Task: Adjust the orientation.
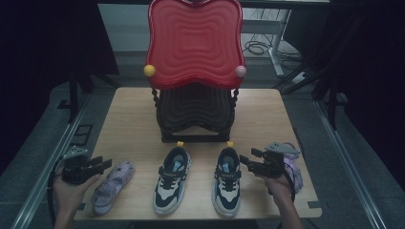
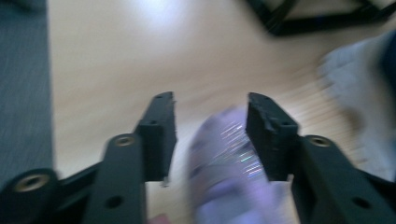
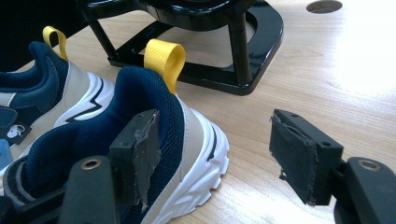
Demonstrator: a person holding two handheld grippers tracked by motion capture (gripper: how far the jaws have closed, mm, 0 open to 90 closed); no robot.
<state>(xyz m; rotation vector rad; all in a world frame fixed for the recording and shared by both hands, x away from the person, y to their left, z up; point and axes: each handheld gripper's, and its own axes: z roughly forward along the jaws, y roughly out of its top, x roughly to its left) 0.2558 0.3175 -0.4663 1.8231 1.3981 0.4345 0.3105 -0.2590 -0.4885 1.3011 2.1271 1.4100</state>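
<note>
Your left gripper (image 1: pixel 102 164) stands released at the table's (image 1: pixel 133 124) left edge, jaws spread either side of the lilac shoe (image 1: pixel 111 183) lying there without pressing it. Two navy sneakers (image 1: pixel 173 180) sit mid-table. Your right gripper (image 1: pixel 245 160) is released too, beside the right sneaker (image 1: pixel 227 181).

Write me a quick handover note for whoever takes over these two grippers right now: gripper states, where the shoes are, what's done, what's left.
Left gripper: open, above the lilac sandal at the table's front left; sandal between the pads, not pressed.
Right gripper: open, beside the right navy sneaker's heel, holding nothing.
Left navy sneaker stands next to its pair, in front of the black stand with the red tray.
A second lilac shoe lies at front right, behind the right gripper.
Done: sneakers lined up.
Left: probably pairing the lilac shoes.
</note>
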